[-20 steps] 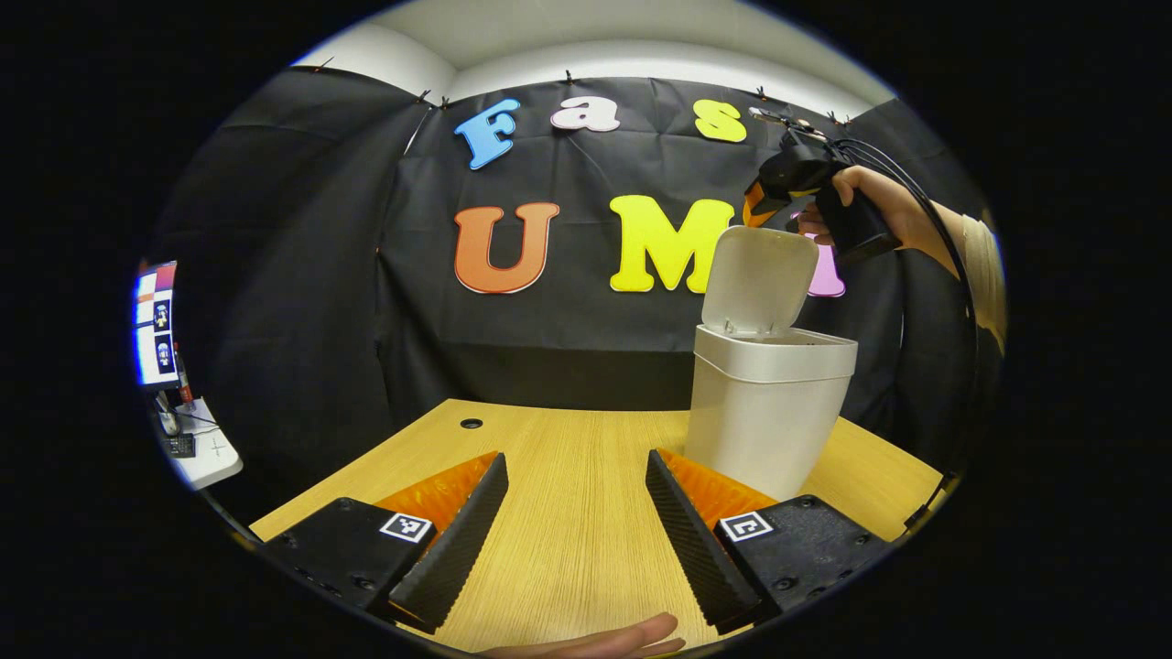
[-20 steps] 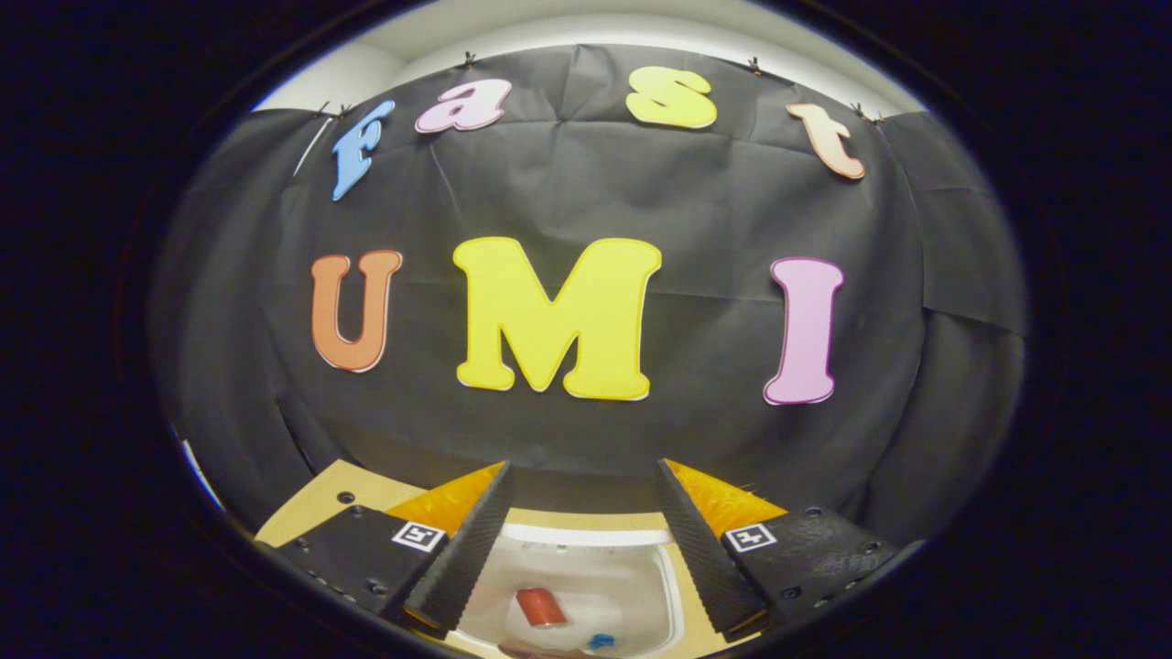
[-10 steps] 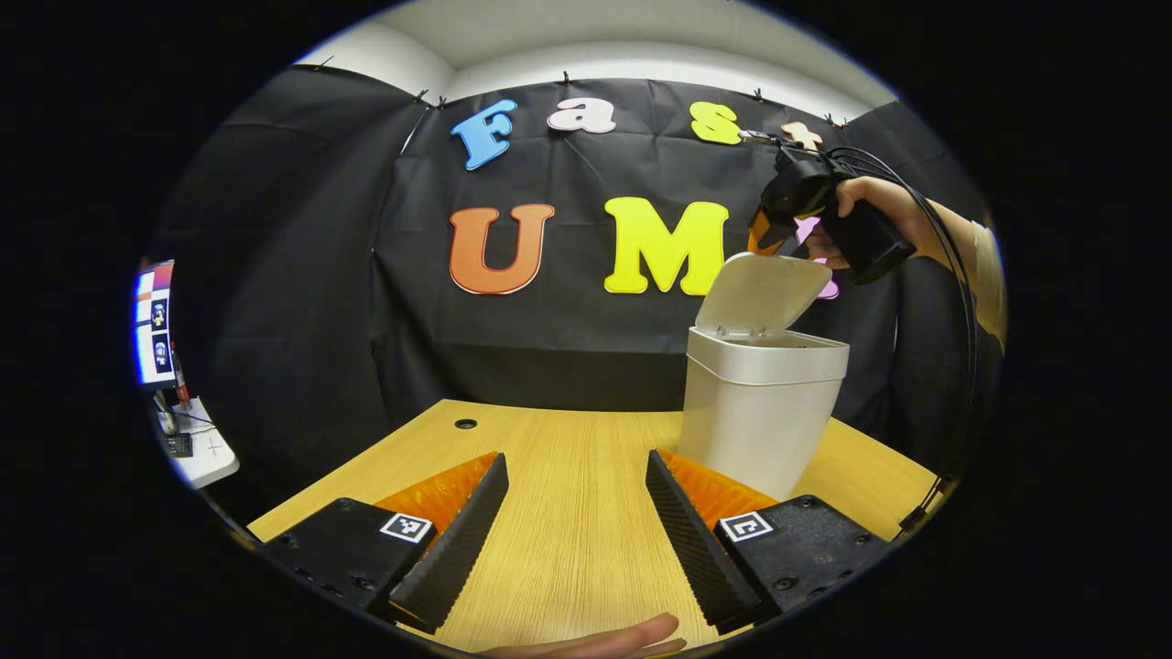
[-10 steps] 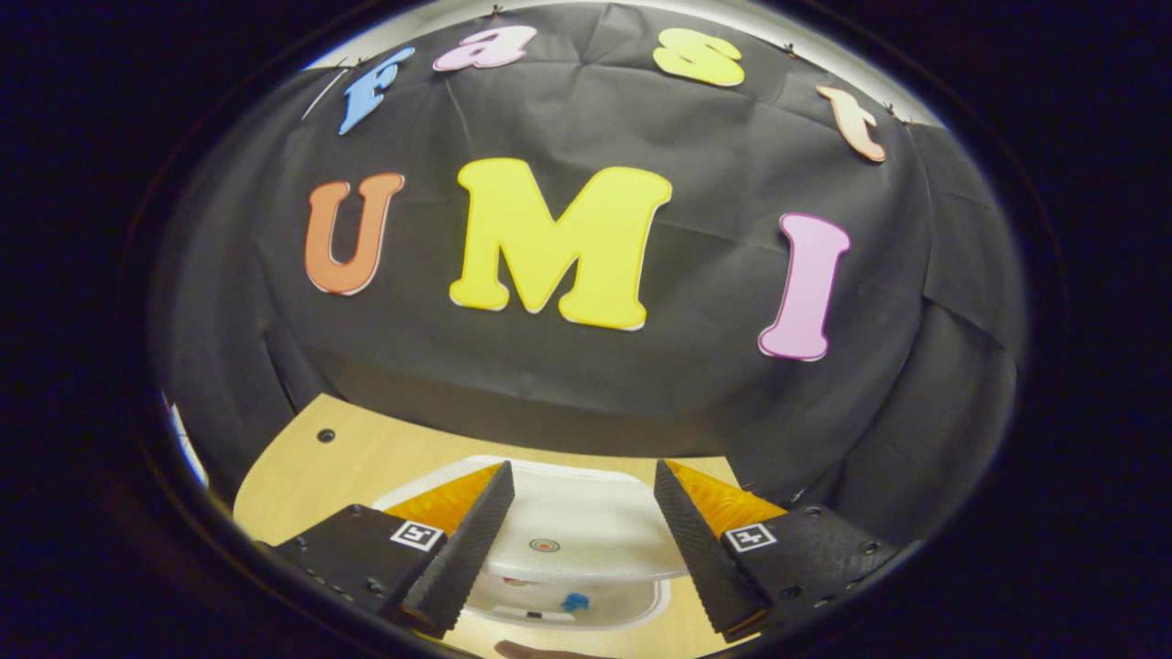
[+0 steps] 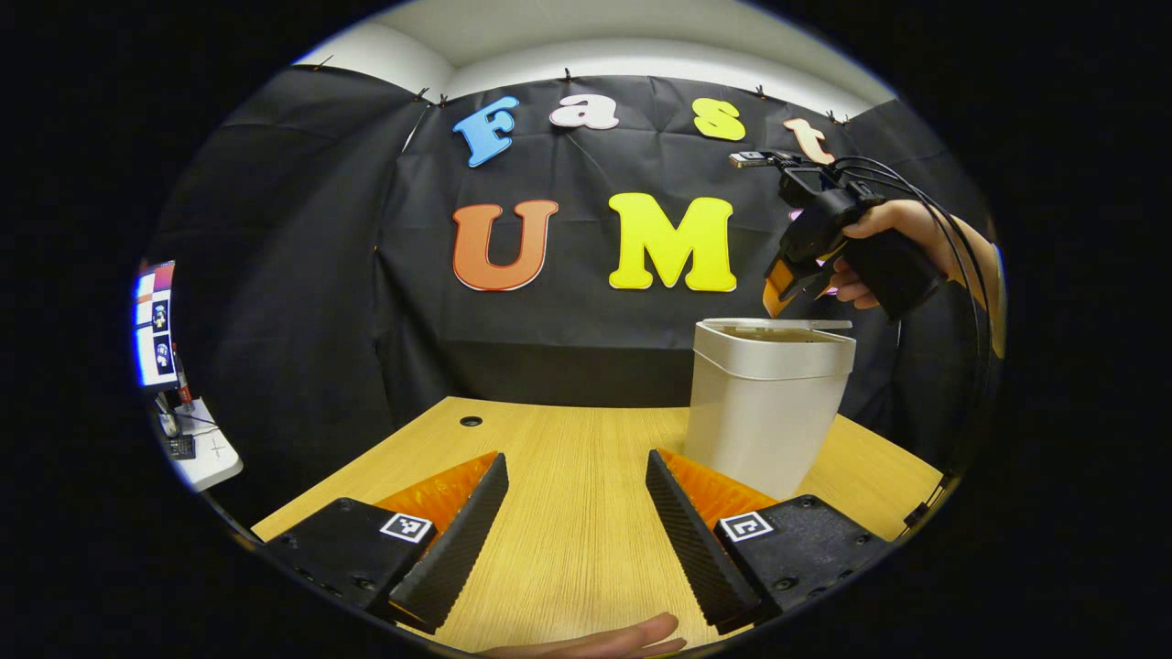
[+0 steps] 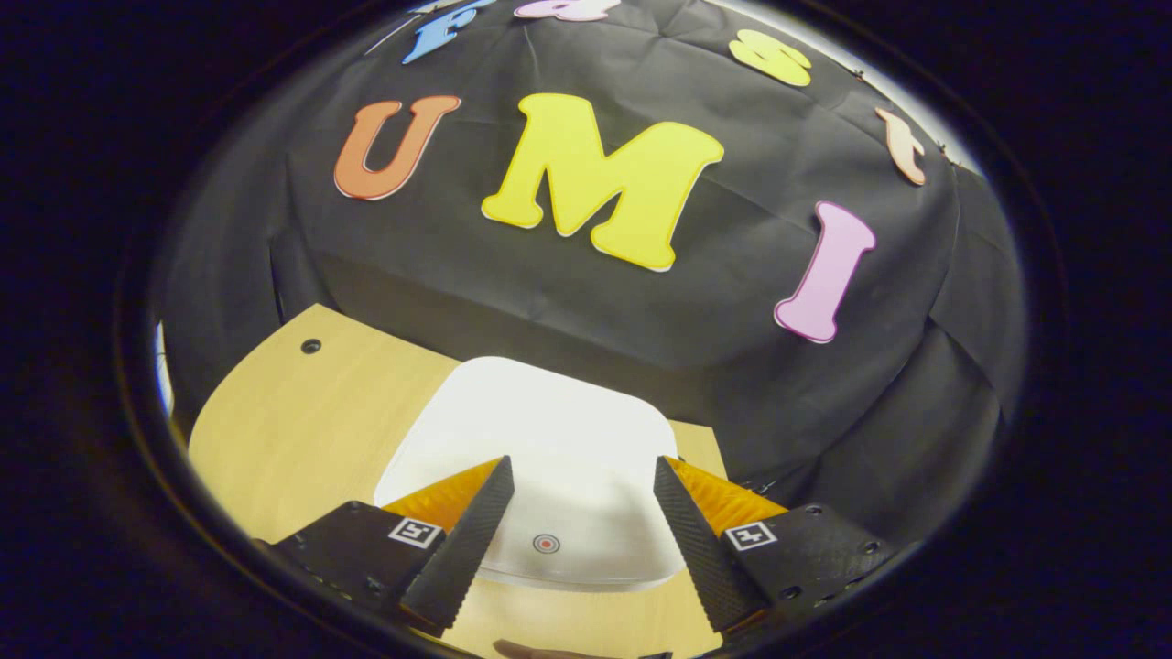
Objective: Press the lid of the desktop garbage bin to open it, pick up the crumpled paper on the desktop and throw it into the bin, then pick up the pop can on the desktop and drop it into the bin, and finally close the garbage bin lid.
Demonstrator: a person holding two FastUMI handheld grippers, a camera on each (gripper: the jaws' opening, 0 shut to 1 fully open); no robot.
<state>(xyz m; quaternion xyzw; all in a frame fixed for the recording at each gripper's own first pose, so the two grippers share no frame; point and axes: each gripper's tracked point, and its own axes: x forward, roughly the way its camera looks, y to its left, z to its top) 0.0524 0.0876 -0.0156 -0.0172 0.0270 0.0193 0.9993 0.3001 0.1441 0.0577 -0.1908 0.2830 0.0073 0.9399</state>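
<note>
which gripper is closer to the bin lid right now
Right. The right gripper sits just above the front edge of the lid, open. The left gripper is open low over the table, off to the side of the bin.

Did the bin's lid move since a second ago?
Yes. The lid swung down from standing upright to lying flat on the bin, which stayed put on the table.

bin point(image 5: 767, 412) base behind tongs, monitor point(image 5: 153, 322) edge-cropped — illegible
</note>
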